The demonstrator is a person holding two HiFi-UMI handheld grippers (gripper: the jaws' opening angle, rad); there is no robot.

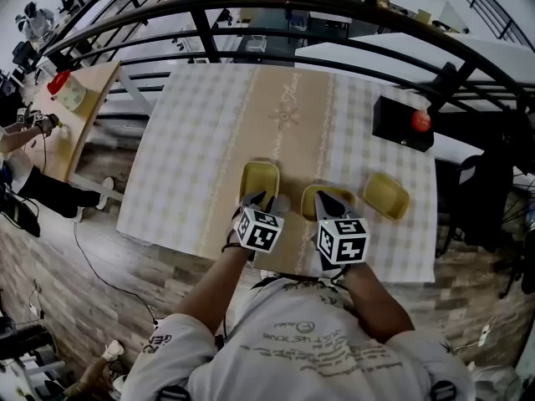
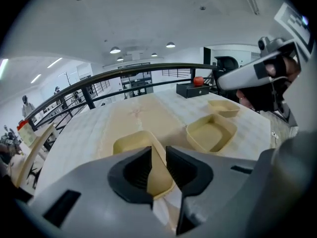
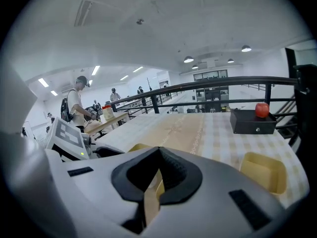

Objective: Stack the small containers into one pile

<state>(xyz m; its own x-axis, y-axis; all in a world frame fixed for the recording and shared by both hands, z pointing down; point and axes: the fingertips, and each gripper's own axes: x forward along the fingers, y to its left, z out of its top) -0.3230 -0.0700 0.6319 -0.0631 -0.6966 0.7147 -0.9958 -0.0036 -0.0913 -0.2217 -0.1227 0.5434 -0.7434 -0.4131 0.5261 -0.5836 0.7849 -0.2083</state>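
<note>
Three shallow trays of matte yellow plastic, rectangular with rounded corners and flared walls, lie in a row along the 6 o'clock edge of the table (image 1: 188,149), none stacked. The table wears a pale checked cloth with a smooth beige runner (image 1: 284,128) down its middle, a faint scrolled motif stitched into it.

The left tray (image 1: 260,176) lies on the runner. The left gripper (image 1: 258,200) comes at it from 6 o'clock; in the left gripper view its ribbed black pads (image 2: 136,170) stand a narrow slot apart, and the tray's thin near wall fills that slot, so the jaws grip the wall.

The mid tray (image 1: 308,197) sits at 3 o'clock of the left one, just beside it and apart. The right gripper (image 1: 328,203) reaches over its near rim. In the right gripper view the jaws meet at their tips, and lower down a thin yellow wall is pinched between them: clenched on the mid tray.

The right tray (image 1: 385,195) rests free at 3 o'clock of the mid tray, turned slightly askew, on the checked cloth near the table's edge.

At 2 o'clock on the table stands a flat black box (image 1: 401,124) with a glossy red apple (image 1: 420,121) on top.
</note>
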